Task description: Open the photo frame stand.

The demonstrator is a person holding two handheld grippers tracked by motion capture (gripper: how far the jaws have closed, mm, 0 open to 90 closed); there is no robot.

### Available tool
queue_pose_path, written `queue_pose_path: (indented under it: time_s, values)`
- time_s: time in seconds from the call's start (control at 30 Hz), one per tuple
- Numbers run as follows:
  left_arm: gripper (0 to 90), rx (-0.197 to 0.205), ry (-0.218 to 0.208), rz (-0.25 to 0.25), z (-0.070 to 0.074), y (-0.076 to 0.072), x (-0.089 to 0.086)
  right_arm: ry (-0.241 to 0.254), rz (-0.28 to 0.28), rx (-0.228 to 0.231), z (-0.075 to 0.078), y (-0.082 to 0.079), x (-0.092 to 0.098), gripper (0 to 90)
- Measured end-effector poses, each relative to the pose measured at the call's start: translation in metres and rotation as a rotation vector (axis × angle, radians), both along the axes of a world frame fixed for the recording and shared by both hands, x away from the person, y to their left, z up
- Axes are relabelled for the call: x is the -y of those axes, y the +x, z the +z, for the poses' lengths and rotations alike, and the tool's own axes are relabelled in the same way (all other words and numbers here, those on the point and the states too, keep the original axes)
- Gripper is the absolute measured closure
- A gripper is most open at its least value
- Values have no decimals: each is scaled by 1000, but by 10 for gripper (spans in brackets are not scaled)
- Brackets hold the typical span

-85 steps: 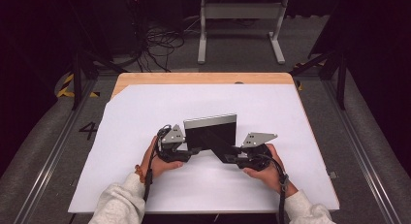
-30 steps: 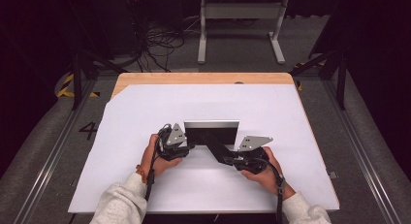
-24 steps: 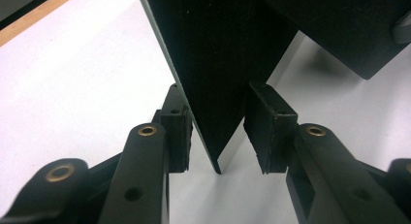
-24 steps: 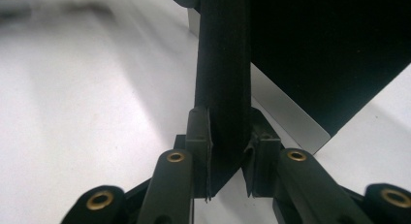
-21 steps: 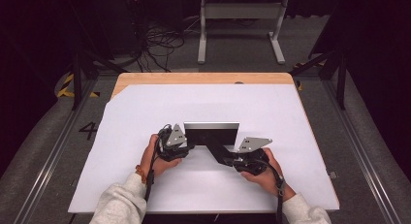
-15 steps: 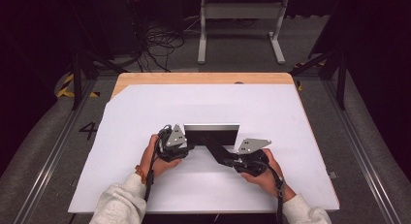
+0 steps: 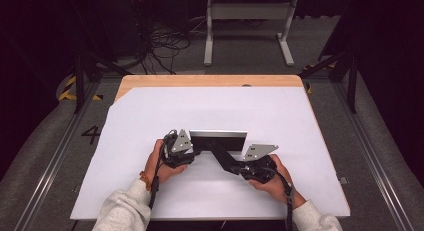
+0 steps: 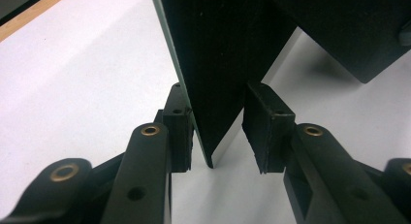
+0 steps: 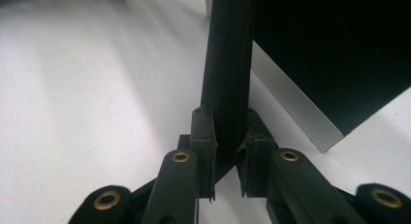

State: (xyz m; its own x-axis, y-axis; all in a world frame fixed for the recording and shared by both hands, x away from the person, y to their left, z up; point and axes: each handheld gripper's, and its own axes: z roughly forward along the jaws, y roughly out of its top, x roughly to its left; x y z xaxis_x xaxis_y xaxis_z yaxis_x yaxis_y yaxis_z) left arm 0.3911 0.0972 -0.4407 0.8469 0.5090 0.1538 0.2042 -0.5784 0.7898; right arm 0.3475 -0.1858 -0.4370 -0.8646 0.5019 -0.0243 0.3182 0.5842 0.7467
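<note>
The right claw (image 9: pixel 227 183) pinches a thin black flap (image 9: pixel 228 78) edge-on; both pads press against it, and the jaws have just been closing. In the high view this claw (image 7: pixel 235 167) sits at the near right corner of the dark piece, with the flap (image 7: pixel 220 155) running as a slanted strip up to the panel.

The left claw (image 8: pixel 218 132) stands spread around the lower edge of a black panel (image 8: pixel 218 54). One pad lies against the panel's face, while the other is apart from it, so the panel is between the jaws without being squeezed. From above, the left claw (image 7: pixel 196 152) is at the panel's left end.

The panel (image 7: pixel 218 139) stands upright near the middle of the white surface (image 7: pixel 150 116), its pale top edge showing, just ahead of both hands.
</note>
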Motion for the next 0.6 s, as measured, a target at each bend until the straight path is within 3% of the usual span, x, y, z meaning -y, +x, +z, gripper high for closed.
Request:
queue_pose_path:
  time_s: [0.6]
  values:
    - [657, 5, 19, 4, -2, -4, 2, -38, 22, 0, -1, -6, -3, 810]
